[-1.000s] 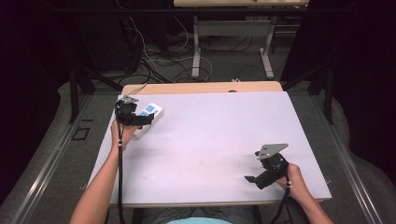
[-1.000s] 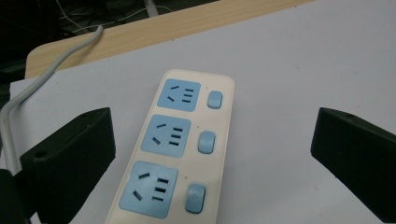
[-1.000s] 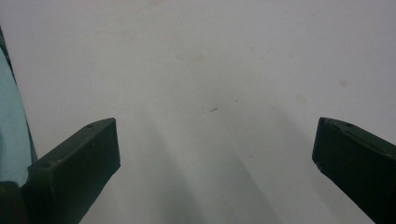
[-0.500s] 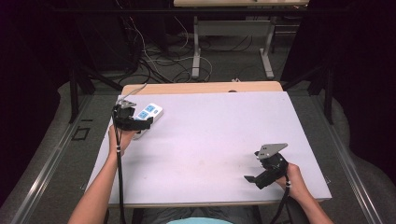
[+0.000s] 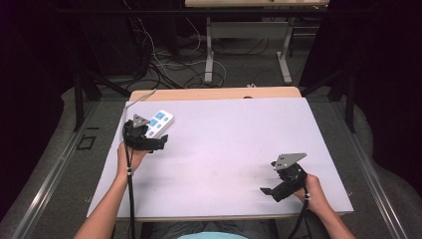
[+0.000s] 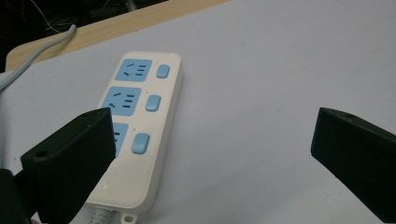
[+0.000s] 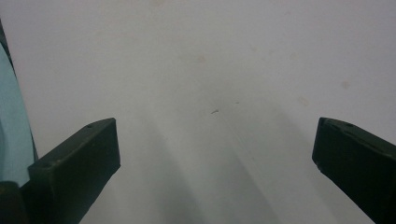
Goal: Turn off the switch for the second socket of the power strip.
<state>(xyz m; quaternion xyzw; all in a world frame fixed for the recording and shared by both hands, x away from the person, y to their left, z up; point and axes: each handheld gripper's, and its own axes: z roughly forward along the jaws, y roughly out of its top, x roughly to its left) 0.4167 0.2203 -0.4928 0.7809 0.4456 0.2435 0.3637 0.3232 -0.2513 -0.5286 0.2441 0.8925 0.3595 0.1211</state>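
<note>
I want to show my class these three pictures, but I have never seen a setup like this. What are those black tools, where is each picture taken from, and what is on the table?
A person sits at a white table holding a hand-held two-jaw gripper in each hand. The high view looks down from above: left gripper, right gripper. The other two pictures come from cameras riding on each gripper, looking along its black jaws. A white power strip with blue sockets lies near the left gripper. Both grippers are open and hold nothing.
</note>
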